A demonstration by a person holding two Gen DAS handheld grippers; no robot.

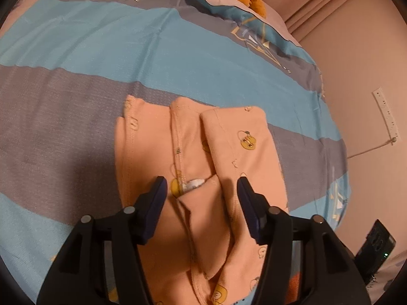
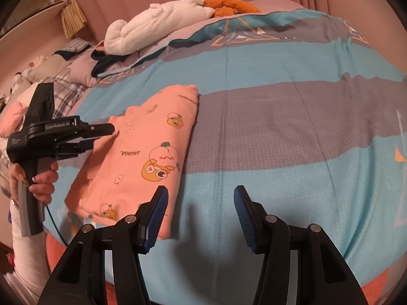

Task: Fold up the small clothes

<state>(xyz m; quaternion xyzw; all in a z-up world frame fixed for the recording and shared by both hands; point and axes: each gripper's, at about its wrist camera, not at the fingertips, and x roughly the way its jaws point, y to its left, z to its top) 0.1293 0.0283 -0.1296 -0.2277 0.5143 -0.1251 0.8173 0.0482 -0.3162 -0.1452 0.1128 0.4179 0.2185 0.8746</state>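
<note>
A small peach-pink garment (image 1: pixel 254 152) printed with cartoon characters lies folded into a long strip on the striped bedspread (image 1: pixel 101 50). In the left wrist view my left gripper (image 1: pixel 202 190) hovers over its near end, open, with loose folds lying between the fingers but not pinched. The right wrist view shows the same garment (image 2: pixel 157 152) left of centre, print side up. There my left gripper (image 2: pixel 101 137) reaches in over its left edge, held by a hand (image 2: pixel 43 180). My right gripper (image 2: pixel 201 203) stands open over bare bedspread (image 2: pixel 279 139), its left finger (image 2: pixel 157 206) by the garment's near right corner.
A white plush blanket (image 2: pixel 157 23) and an orange soft toy (image 2: pixel 229 5) lie at the bed's far end, with a heap of clothes (image 2: pixel 76 68) at the left. A pink wall with a power strip (image 1: pixel 386 117) stands right of the bed. A black device (image 1: pixel 376 246) lies at the lower right.
</note>
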